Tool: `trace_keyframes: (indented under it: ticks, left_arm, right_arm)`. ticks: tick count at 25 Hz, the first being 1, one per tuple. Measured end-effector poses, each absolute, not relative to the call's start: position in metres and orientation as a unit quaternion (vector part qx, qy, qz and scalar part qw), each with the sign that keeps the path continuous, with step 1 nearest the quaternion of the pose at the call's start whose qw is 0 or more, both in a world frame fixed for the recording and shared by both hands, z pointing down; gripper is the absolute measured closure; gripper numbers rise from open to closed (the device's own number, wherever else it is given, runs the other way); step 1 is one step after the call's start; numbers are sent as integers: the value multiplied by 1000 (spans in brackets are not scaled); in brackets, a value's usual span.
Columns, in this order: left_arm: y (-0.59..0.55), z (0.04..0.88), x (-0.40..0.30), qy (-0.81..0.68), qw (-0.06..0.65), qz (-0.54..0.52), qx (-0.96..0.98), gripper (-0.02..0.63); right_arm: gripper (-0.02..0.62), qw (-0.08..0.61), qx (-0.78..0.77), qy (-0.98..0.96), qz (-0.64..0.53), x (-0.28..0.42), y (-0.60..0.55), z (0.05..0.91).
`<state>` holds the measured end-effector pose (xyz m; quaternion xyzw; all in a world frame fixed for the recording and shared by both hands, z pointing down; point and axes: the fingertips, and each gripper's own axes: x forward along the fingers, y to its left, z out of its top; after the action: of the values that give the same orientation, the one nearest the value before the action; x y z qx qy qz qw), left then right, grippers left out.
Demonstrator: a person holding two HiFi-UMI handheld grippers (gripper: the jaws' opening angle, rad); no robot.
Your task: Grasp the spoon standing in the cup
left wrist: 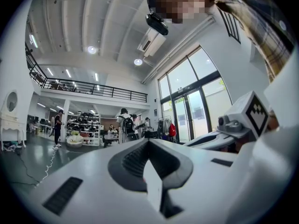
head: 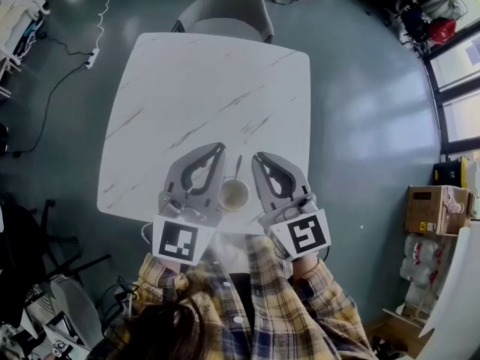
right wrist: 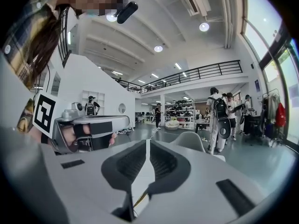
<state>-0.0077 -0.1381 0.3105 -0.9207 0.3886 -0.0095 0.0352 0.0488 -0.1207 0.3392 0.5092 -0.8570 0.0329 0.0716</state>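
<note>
While the left gripper (head: 219, 150) and the right gripper (head: 260, 158) are held side by side over the near edge of the white, grey-veined table (head: 195, 81), each one's jaws are pressed together tip to tip with nothing between them, as each gripper's own view shows; the cup (head: 233, 196) stands in the gap between the two grippers, back from their tips and toward their marker cubes, just beside the left gripper's inner flank and a little apart from the right one's; seen from above, it is small, round and pale cream; the spoon (head: 238, 168) stands in it, and only its thin grey metallic handle shows, leaning out over the rim on the side toward the gripper tips; the handle's top ends about level with those tips, between them and apart from both.
</note>
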Motion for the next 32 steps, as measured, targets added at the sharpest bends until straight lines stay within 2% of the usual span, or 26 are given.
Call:
trace_keyframes:
  ticks: [6,10,32]
  left_arm:
    - [-141,320,-7,387,28,-14,-921,588]
    - [-145,326,-8,387,19,-15,-922,588]
    - [-138,371,-10,386,-22,-56,-920,588]
  right_arm:
    - [574,67,508,-857,58,53,-124,351]
    - [512,66,499,-861,71,50,-125,359]
    - [433,72,480,-862,146,45,-130,411]
